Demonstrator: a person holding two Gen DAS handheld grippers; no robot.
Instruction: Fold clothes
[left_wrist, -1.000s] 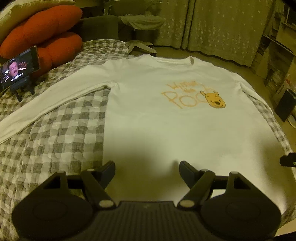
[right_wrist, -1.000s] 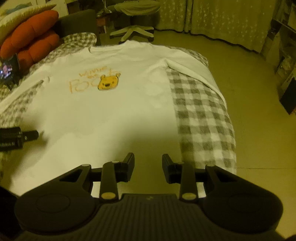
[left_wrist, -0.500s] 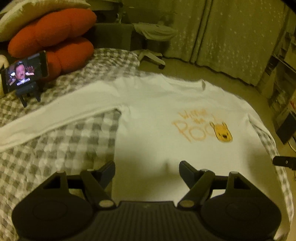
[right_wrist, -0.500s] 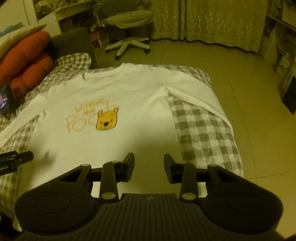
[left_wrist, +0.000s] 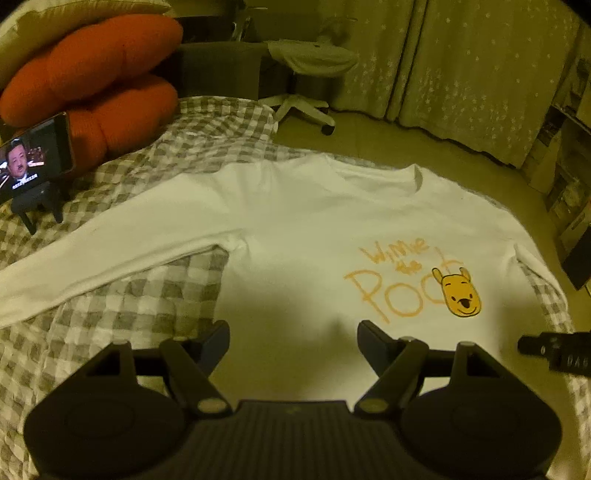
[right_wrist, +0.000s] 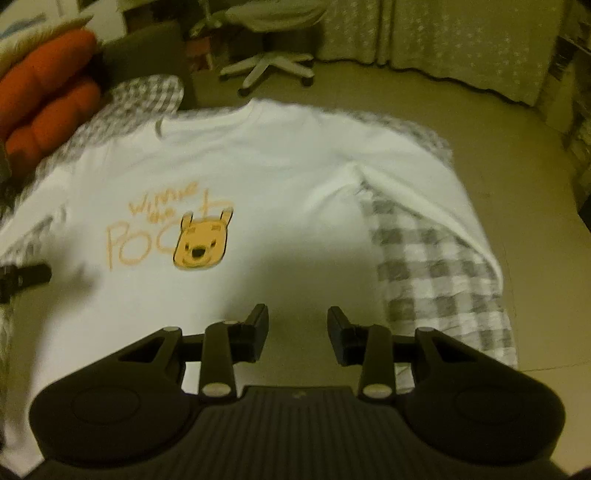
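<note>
Two empty grippers, left gripper (left_wrist: 293, 334) wide-jawed, right gripper (right_wrist: 297, 325) narrower, are held over the flat-spread white long-sleeved shirt (left_wrist: 325, 229) on the checked bed (left_wrist: 122, 314), likely for folding.

Dim yellowish light, fisheye-warped, blurred.

the left gripper (left_wrist: 293, 341) hangs with jaws wide apart and empty over the lower front of the white shirt (left_wrist: 314, 221), whose sleeve (left_wrist: 110, 247) stretches past the left finger across the checked blanket (left_wrist: 122, 317).
</note>
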